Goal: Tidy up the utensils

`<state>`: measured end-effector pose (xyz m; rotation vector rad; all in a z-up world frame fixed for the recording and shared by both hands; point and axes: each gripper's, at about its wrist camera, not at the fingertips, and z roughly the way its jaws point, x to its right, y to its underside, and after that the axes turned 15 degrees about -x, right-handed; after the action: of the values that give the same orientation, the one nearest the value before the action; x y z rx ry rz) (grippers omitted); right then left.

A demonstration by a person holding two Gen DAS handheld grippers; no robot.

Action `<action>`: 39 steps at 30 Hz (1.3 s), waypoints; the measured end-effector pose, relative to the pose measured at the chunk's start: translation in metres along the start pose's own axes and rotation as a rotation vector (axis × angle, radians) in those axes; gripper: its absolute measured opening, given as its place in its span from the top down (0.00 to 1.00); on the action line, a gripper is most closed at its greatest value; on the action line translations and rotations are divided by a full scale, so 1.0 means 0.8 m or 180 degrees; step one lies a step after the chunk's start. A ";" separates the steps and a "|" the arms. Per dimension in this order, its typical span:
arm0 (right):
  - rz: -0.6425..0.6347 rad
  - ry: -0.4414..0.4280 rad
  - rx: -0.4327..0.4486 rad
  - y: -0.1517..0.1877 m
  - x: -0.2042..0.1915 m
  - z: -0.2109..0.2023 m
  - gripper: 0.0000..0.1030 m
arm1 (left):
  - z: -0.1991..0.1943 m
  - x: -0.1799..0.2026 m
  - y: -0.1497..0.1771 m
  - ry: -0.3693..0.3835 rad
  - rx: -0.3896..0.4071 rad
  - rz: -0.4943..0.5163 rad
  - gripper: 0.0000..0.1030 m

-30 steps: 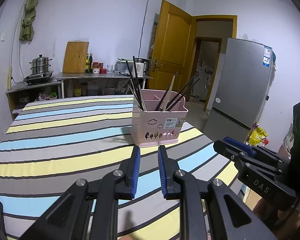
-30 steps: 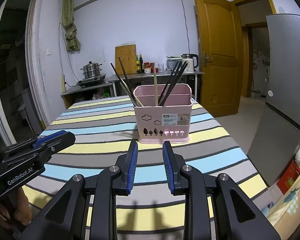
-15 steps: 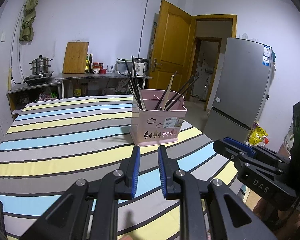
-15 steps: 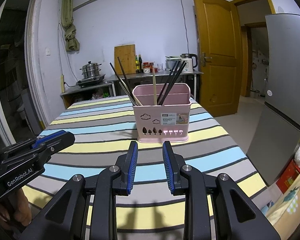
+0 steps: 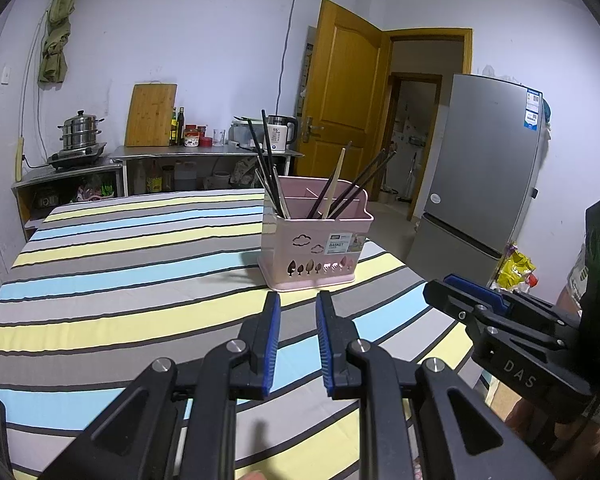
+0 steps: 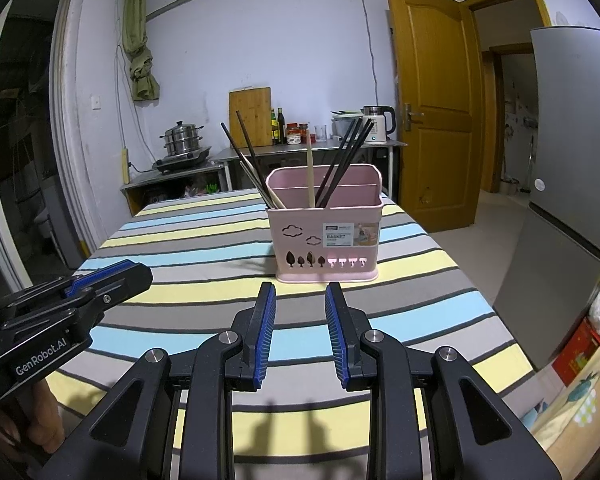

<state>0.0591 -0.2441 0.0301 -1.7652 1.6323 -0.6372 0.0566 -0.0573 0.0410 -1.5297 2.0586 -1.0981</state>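
Note:
A pink utensil basket (image 5: 314, 248) (image 6: 324, 236) stands upright on the striped table (image 5: 120, 280) (image 6: 420, 304). Dark chopsticks (image 5: 266, 160) (image 6: 346, 160) and a pale chopstick (image 5: 336, 184) (image 6: 310, 168) lean inside it. My left gripper (image 5: 298, 308) hovers over the cloth just short of the basket, its jaws slightly apart and holding nothing. My right gripper (image 6: 300, 292) points at the basket from the front, open wider and also holding nothing. Each gripper shows at the edge of the other's view: the right gripper (image 5: 440, 286) and the left gripper (image 6: 136, 276).
A grey fridge (image 5: 488, 168) stands right of the table beside an open wooden door (image 5: 340, 112). Along the back wall, a metal counter (image 6: 312, 148) carries a steamer pot (image 6: 182, 136), a cutting board (image 6: 250, 118), bottles and a kettle (image 6: 376, 122). The table's right edge drops to the floor.

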 end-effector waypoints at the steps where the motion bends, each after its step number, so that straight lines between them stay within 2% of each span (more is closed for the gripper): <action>1: 0.0001 0.0001 0.0000 0.000 0.000 0.000 0.74 | 0.000 0.000 0.000 0.0000 -0.0002 0.0002 0.81; 39: -0.0009 -0.0003 -0.0006 0.003 -0.004 -0.003 0.74 | 0.002 0.004 0.002 -0.0026 -0.0023 -0.0026 0.82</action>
<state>0.0554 -0.2416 0.0304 -1.7693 1.6305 -0.6361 0.0560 -0.0606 0.0392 -1.5447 2.0550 -1.0869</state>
